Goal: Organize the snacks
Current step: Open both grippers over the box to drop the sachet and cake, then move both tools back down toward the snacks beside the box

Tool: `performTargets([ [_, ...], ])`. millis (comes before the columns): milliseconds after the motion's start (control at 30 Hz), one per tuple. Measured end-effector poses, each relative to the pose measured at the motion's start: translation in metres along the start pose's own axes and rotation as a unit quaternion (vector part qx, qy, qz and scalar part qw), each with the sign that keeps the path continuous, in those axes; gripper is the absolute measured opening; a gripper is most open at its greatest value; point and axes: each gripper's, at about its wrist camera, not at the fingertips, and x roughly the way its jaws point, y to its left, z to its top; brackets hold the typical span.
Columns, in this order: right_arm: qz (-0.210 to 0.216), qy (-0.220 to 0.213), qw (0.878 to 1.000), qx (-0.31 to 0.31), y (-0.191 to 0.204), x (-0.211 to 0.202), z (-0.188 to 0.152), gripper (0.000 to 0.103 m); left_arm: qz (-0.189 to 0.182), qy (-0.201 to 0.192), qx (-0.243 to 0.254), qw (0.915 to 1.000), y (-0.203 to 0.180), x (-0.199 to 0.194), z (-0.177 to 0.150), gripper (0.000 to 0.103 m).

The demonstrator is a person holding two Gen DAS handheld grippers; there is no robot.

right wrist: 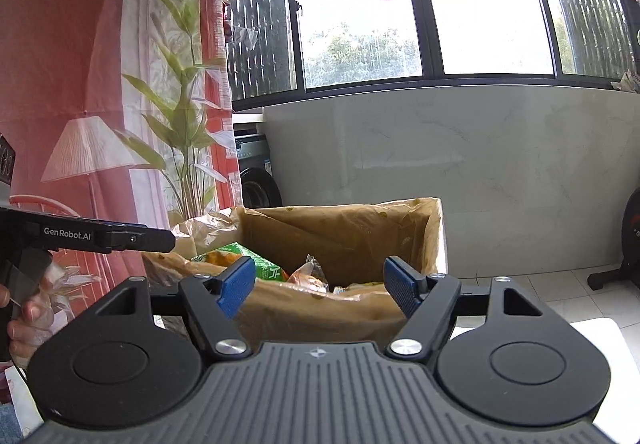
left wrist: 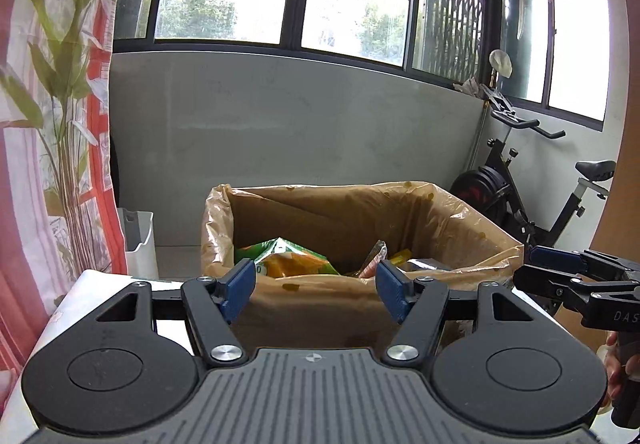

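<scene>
Brown plastic lines the box (left wrist: 460, 240), which stands straight ahead at 12 o'clock of both my grippers. My left gripper (left wrist: 316, 286) has its jaws open with nothing between them, and my right gripper (right wrist: 320, 286) also stands open and empty. I judge the next step is to fetch another snack, so I should keep the jaws wide and come from above the rim, not pushing the liner. Inside the box lie a green and orange chip bag (left wrist: 288, 258) at about 10 o'clock, and a small clear wrapper (right wrist: 310, 272) near the middle. Other packets toward 2 o'clock are too small to name.
</scene>
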Motion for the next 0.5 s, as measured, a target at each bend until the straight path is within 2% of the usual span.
performTargets([
  [200, -0.005, 0.026, 1.000, 0.004, 0.011, -0.016, -0.037, 0.066, 0.013, 0.004, -0.032, 0.9994, 0.015, -0.025, -0.031, 0.066],
  [333, -0.007, 0.078, 0.997, 0.022, 0.008, -0.007, -0.067, 0.059, 0.021, 0.040, -0.039, 0.9982, 0.015, -0.018, -0.052, 0.058],
  [400, -0.011, 0.116, 0.992, 0.040, 0.004, 0.004, -0.085, 0.053, 0.025, 0.053, -0.048, 0.9971, 0.018, -0.015, -0.061, 0.057],
  [500, -0.020, 0.168, 0.984, 0.057, 0.000, 0.022, -0.109, 0.052, 0.031, 0.070, -0.057, 0.9954, 0.019, -0.007, -0.070, 0.057],
])
